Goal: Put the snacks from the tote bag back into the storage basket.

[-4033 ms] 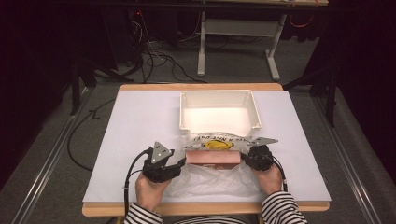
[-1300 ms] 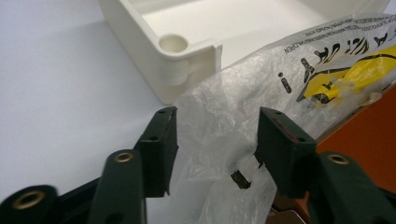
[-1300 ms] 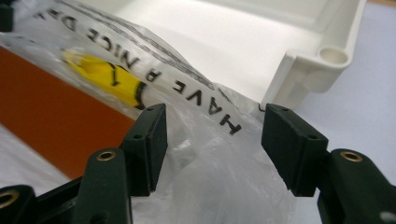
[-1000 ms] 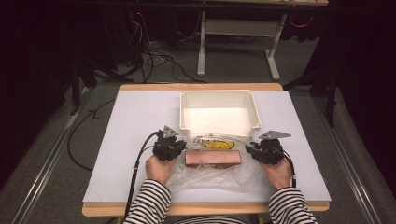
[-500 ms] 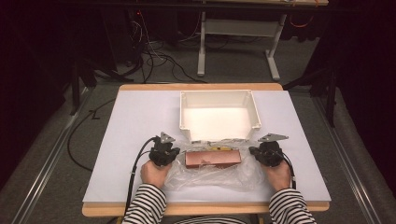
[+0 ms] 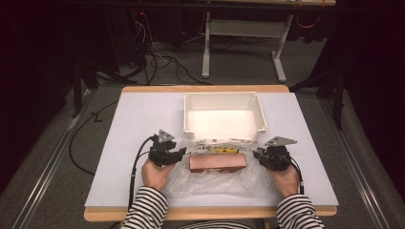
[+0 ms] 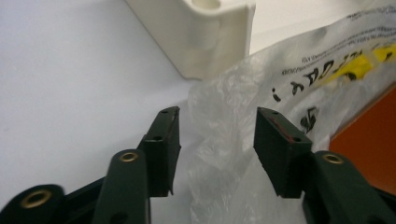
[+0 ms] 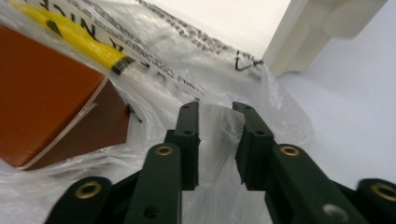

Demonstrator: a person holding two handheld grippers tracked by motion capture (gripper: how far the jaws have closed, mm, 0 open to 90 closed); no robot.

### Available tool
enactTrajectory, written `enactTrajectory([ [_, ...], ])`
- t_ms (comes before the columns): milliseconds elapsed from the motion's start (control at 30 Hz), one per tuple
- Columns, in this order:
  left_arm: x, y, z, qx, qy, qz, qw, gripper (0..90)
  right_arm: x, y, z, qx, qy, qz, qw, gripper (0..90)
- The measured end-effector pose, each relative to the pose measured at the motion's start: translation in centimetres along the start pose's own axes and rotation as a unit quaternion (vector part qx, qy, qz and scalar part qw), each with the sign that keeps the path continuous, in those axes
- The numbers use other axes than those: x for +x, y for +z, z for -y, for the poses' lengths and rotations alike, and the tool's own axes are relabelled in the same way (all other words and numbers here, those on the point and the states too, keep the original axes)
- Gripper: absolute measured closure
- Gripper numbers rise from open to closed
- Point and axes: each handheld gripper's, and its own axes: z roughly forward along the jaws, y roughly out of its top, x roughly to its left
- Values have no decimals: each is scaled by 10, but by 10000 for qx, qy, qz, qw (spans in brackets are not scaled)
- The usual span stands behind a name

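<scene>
The left gripper (image 6: 177, 153) has its fingers wide around the bag's (image 6: 215, 179) crinkled edge. The clear plastic bag lies on the tabletop (image 6: 138, 119) before the white tray (image 6: 224, 98), with a brown box (image 6: 218, 162) inside. It looks thin, soft and slippery; pinch gathered film. The right gripper (image 6: 257, 155) fingers stand narrow, film between, perhaps unclamped.

Black hand-held gripper (image 6: 183, 151) each side — brass rivets, grey three-cornered plates, black cables; black-and-white striped sleeves (image 6: 147, 209).
</scene>
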Motion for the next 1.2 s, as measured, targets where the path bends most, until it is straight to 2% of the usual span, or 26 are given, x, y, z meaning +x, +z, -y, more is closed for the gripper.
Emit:
enactTrajectory([
  [167,-1,6,-9,-35,-53,-12,10000,414,0,-13,-8,-282,20,59,9996,582],
  [267,1,14,-9,-18,-207,63,9998,412,-4,-16,-14,-409,123,149,9990,517],
  [367,2,22,-8,65,-265,99,9996,432,-10,-11,-16,-348,252,289,9987,481],
  [433,1,26,-7,121,-258,189,9994,490,-14,-5,-16,-242,373,274,9986,475],
  [500,0,29,-6,148,-248,227,9993,565,-18,2,-15,-129,471,224,9986,497],
  [567,0,31,-4,193,-239,305,9991,658,-18,7,-14,-25,485,137,9987,570],
  [700,-1,30,0,155,-163,356,9991,862,-14,14,-11,101,385,-74,9992,783],
  [733,-2,29,0,126,-140,357,9992,886,-12,14,-11,106,358,-94,9993,837],
  [800,-4,25,2,25,-37,265,9996,897,-9,13,-10,72,270,-100,9996,896],
  [1000,-12,12,14,-368,252,-29,9990,900,2,6,-3,-106,-21,-56,9999,900],
  [1067,-13,10,19,-391,330,-116,9986,900,4,6,1,-90,-105,-41,9999,900],
  [1200,-12,9,27,-306,371,-202,9986,900,4,9,8,-9,-92,-11,10000,900],
])
